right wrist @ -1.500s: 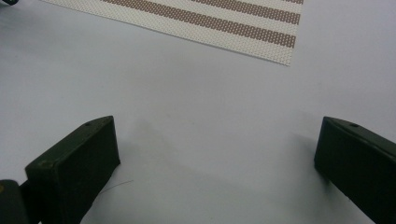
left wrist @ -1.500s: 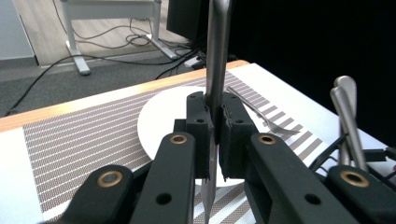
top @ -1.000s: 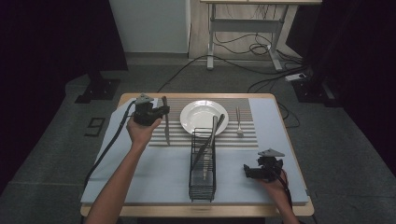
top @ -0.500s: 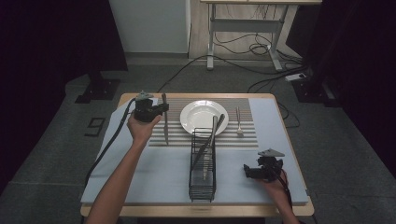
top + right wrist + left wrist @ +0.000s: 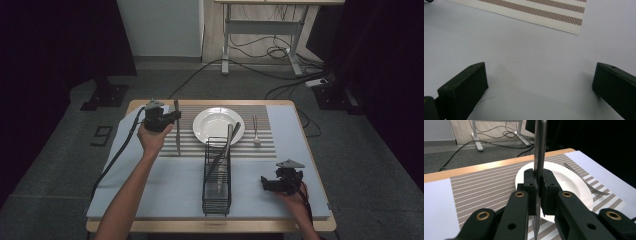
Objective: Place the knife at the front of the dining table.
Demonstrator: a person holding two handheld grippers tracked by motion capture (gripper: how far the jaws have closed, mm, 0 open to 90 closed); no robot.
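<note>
- the wire rack (image 5: 217, 177) stands on the grey sheet near the counter's front edge, about midway along it; i see a long dark utensil (image 5: 226, 147) leaning in it, its top end sticking out over the rim of the plate, and something pale low inside that i can't make out.
- the white plate (image 5: 212, 122) sits on the striped mat (image 5: 190, 142) toward the counter's back edge, with nothing lying in its bowl as far as i can see.
- my left gripper (image 5: 172, 116) is clenched on a knife (image 5: 539, 147), held over the mat's left part, just left of the plate; in the left gripper view the blade stands upright between the pads and its top is cut off by the frame.
- a fork (image 5: 255, 131) lies on the mat just right of the plate.
- my right gripper (image 5: 264, 184) rests near the counter's front right corner, jaws spread wide over bare grey sheet, grasping nothing.
</note>
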